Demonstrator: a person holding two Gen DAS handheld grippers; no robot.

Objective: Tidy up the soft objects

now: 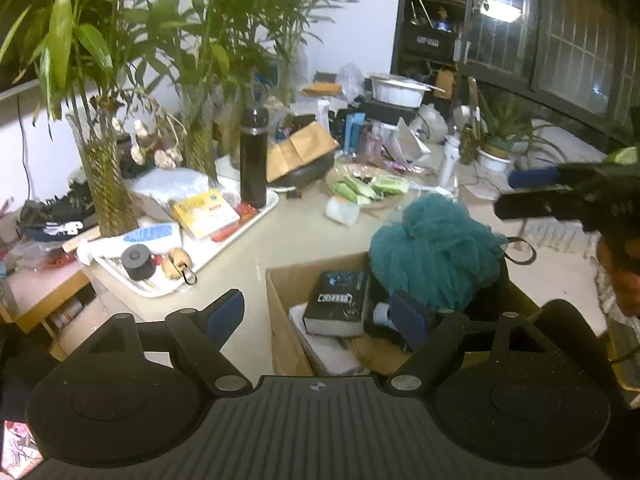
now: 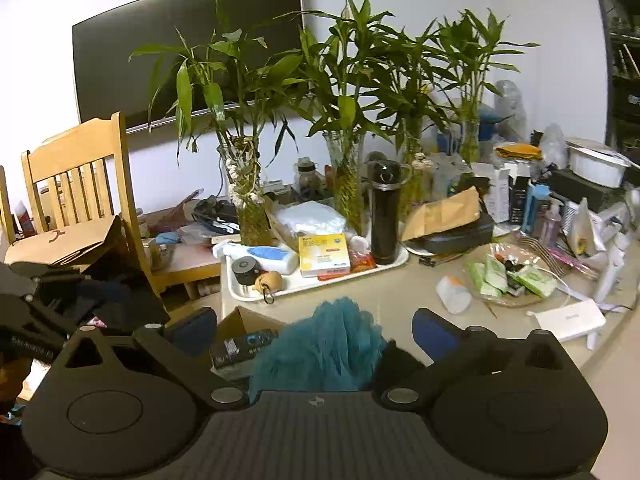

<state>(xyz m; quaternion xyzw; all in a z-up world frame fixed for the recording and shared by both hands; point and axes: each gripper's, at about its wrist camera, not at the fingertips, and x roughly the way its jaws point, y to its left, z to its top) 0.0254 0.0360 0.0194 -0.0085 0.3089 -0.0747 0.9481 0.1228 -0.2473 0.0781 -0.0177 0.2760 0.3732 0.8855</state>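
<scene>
A teal mesh bath pouf rests on the far right corner of an open cardboard box, beside a black book inside the box. My left gripper is open and empty, hovering over the box's near side. My right gripper is open just above the pouf, with its fingers either side and apart from it. The right gripper also shows at the right edge of the left wrist view.
A white tray holds a black flask, a yellow box and a bottle. Vases of bamboo stand behind. A glass plate of green packets, a wooden chair and clutter surround the beige table.
</scene>
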